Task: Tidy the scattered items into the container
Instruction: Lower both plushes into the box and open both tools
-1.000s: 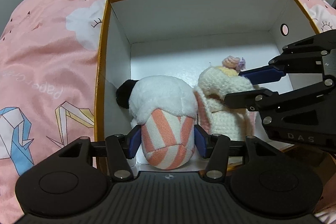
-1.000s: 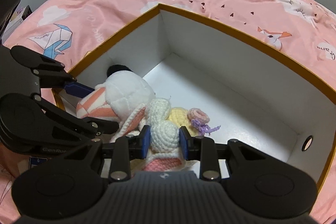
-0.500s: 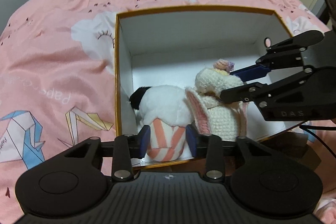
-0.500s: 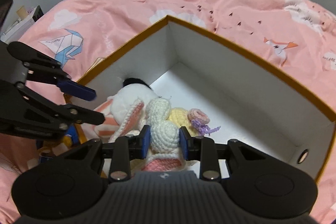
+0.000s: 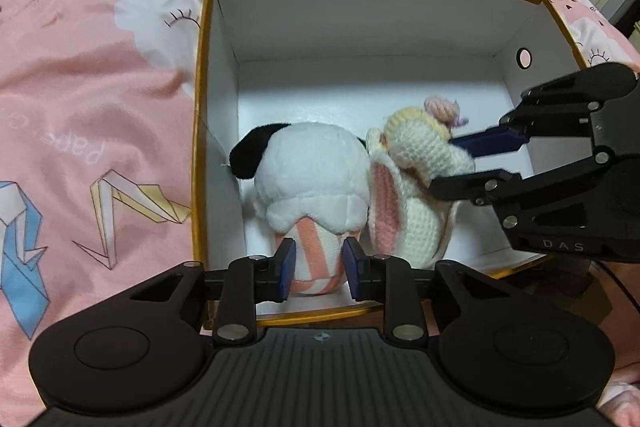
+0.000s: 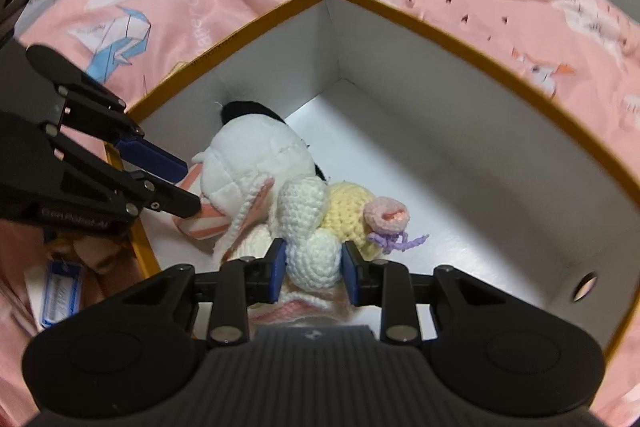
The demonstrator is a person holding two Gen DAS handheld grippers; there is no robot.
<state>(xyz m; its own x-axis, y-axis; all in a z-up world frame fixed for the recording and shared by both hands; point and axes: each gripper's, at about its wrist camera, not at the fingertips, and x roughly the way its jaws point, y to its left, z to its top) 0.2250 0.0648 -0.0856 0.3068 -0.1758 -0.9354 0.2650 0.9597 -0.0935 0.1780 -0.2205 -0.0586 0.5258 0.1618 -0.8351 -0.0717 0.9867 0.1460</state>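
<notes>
1. Two soft toys are found inside one open box [image 5: 216, 75], which is seated on a bed under a pink quilt [image 5: 100, 87] printed with clouds, small hearts and folded-paper cranes.
2. One plush toy [image 5: 308, 171] is recorded at the box's left wall: smooth white pile, rounded body, one black ear touching that wall, and a lower end in pink and white stripes.
3. One crocheted rabbit [image 5: 416, 187] is pressed directly against the plush toy's right side; coarse cream yarn, a pink-lined ear, a pale yellow patch and a pink yarn rosette with lilac strands are noted.
4. The box is of stiff card, white inside, with a mustard-yellow rim; one round finger hole [image 5: 523, 58] is seen in its right wall. The far half of its floor is unoccupied.
5. The left tool [image 5: 318, 269] is being closed, its two blue pads set on either side of the plush toy's striped end; whether they already press on it cannot be told.
6. The right tool [image 6: 313, 269] is clamped on the crocheted rabbit's rounded cream part, with both blue pads pressing into the yarn.
7. Access to each toy is crowded by the other toy and by the opposite tool's black linkage.
8. One blue and white packet [image 6: 60, 293] is seen outside the box, by its near corner.
</notes>
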